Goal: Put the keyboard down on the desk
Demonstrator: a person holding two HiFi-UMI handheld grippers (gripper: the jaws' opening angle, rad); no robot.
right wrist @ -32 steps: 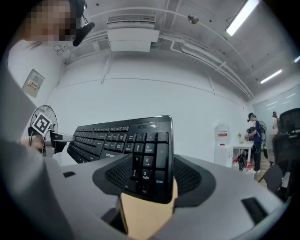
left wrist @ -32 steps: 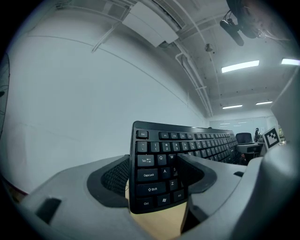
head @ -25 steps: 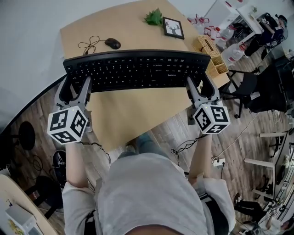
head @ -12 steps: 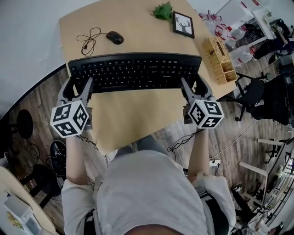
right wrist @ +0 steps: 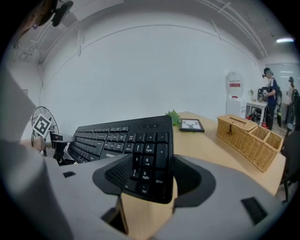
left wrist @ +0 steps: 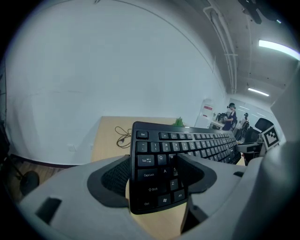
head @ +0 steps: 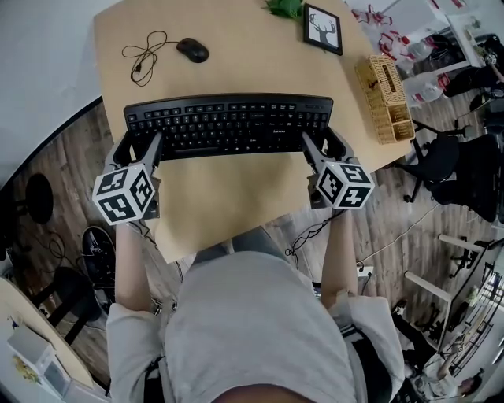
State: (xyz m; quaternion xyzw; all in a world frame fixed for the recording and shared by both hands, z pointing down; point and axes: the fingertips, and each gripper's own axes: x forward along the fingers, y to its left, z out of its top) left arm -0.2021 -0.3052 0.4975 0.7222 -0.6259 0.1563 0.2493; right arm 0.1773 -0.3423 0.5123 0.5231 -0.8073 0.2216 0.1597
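the black full-size keyboard (head: 228, 126) lies crosswise over the middle of the light wooden desk (head: 228, 201), held at both ends; whether its underside touches the wood cannot be told. the left gripper (head: 139, 146) is clamped on the keyboard's left end, its jaws closed across the tab and caps lock keys. the right gripper (head: 323, 146) grips the right end at the number pad. behind the keyboard, a black wired mouse (head: 193, 50) sits with its coiled cable (head: 142, 59), then a small green plant (head: 283, 8), a black picture frame (head: 324, 29) and a woven wicker basket (head: 383, 98) at the desk's right edge.
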